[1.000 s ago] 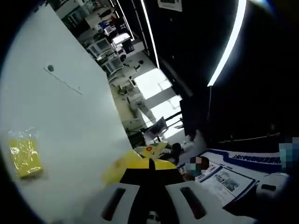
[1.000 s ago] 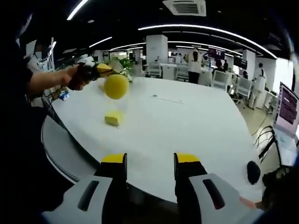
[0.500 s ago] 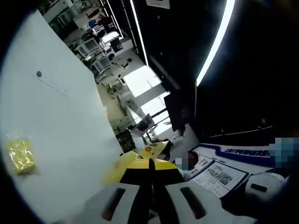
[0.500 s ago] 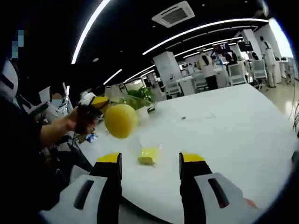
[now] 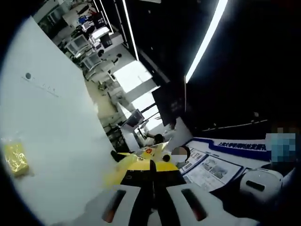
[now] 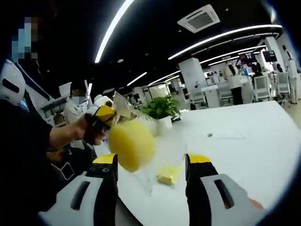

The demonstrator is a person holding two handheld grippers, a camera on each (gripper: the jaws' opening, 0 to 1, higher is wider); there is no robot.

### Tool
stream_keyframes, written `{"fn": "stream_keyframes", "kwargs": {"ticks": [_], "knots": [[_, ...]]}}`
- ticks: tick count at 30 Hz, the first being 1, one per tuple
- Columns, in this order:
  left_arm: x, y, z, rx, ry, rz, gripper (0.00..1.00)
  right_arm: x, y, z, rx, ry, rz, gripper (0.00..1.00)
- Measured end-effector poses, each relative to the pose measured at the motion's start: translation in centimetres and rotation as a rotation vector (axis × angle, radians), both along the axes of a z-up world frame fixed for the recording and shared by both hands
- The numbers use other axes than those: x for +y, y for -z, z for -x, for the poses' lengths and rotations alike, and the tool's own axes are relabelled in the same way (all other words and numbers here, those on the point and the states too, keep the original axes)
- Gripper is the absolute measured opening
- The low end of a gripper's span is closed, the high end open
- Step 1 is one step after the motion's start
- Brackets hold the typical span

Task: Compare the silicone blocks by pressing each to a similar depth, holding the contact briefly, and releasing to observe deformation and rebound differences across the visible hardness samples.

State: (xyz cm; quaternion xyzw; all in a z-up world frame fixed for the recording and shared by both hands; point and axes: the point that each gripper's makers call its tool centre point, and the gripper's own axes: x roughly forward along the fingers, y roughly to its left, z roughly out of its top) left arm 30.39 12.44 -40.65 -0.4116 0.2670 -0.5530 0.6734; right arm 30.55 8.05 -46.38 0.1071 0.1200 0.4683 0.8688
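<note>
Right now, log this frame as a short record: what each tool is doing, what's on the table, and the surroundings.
left tool: jaws shut on a bag holding a yellow block, lifted off the table
right tool: jaws open, holding nothing
table: white, round-edged
on table: second yellow block in clear wrap, also seen at the left of the left gripper view
hand: grips the left tool's handle
plant: potted, at the table's far side
setting: open office with ceiling strip lights
</note>
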Motion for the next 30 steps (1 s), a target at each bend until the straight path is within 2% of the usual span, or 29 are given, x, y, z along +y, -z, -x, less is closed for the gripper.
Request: {"fn": "stream_keyframes", "kwargs": {"ticks": [2,4,6,9,11,13,15,18,20,23,25,26,27,30], "knots": [[-0.1,-0.3,0.4,-0.007,0.012,0.005,0.00,0.8,-0.8,0.1,-0.010,-0.039,-0.032,0.54],[-0.2,-0.6,0.6,-0.007,0.025,0.017,0.00,0.9,-1.2,-0.3,-0.011,-0.040,-0.047,0.59],[0.1,-1.1,0.7,-0.007,0.028,0.036,0.00,1.0,-2.1,-0.4,-0.033,-0.054,-0.090,0.58],[0.5,-1.8,0.8,-0.009,0.025,0.050,0.00,0.9,-3.1,-0.7,0.011,-0.074,-0.200,0.57],[0.6,-2.1,0.9,-0.018,0.022,0.050,0.00,0.7,-2.9,-1.2,0.058,-0.069,-0.235,0.63],[0.5,-2.5,1.3,-0.019,0.030,0.060,0.00,0.9,-3.4,-1.1,0.060,-0.087,-0.270,0.70],[0.4,-2.7,1.5,-0.022,0.035,0.063,0.00,1.9,-4.0,-0.2,0.018,-0.148,-0.255,0.65],[0.3,-2.9,1.7,-0.026,0.036,0.069,0.00,3.5,-4.2,1.4,0.008,-0.241,-0.209,0.54],[0.3,-3.2,1.7,-0.033,0.040,0.085,0.00,4.2,-3.9,1.2,0.001,-0.234,-0.167,0.51],[0.6,-3.7,1.6,-0.028,0.032,0.113,0.00,4.7,-5.2,1.1,-0.027,-0.234,-0.236,0.50],[0.9,-3.6,1.3,-0.029,0.017,0.119,0.00,4.8,-6.6,1.1,-0.014,-0.233,-0.321,0.42],[1.2,-3.7,1.1,-0.030,0.007,0.123,0.00,4.9,-6.8,1.5,-0.027,-0.259,-0.311,0.38],[1.4,-3.6,1.0,-0.026,0.006,0.121,0.00,5.2,-6.7,1.7,-0.006,-0.261,-0.305,0.34],[1.6,-3.5,1.2,-0.040,0.007,0.106,0.00,6.1,-6.7,2.6,0.011,-0.296,-0.275,0.28]]}}
